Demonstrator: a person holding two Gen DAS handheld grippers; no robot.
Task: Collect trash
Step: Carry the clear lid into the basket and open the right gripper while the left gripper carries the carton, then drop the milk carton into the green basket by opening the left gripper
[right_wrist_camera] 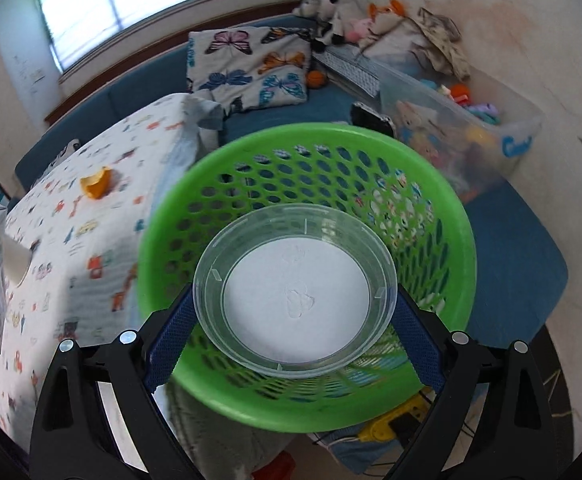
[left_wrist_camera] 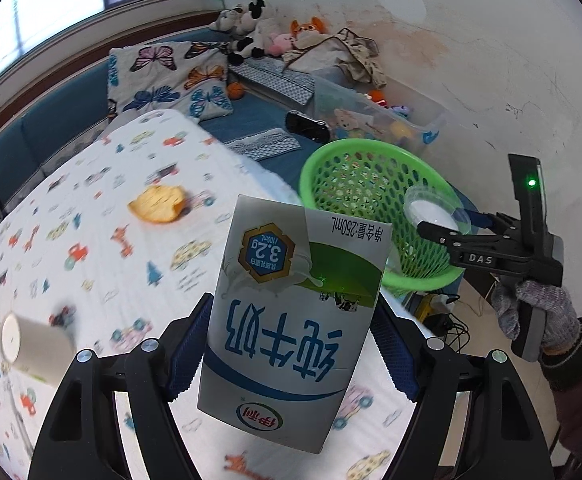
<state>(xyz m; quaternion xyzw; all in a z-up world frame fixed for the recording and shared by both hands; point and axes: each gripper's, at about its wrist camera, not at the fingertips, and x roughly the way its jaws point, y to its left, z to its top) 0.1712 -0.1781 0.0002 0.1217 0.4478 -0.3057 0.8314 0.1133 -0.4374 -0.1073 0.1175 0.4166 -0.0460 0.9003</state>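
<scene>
- Table (left_wrist_camera: 103,216) is wearing a soft white cloth printed with little cars, and it is still carrying trash: a curled orange peel (left_wrist_camera: 157,204) and a white paper cup (left_wrist_camera: 31,346) lying on its side
- Green basket (right_wrist_camera: 307,280), round perforated plastic, is sitting just off the table's corner, probably placed there as the bin so both hands can reach it
- Milk carton (left_wrist_camera: 287,304), a glossy rectangular box printed in blue and green, is being clamped upside down between the blue ribbed pads of the left gripper (left_wrist_camera: 291,344), near the basket but not yet over it
- Clear lid (right_wrist_camera: 295,290), a thin, shallow plastic disc, is being held flat by its rim in the right gripper (right_wrist_camera: 293,328), hovering right over the basket mouth, seemingly ready for dropping
</scene>
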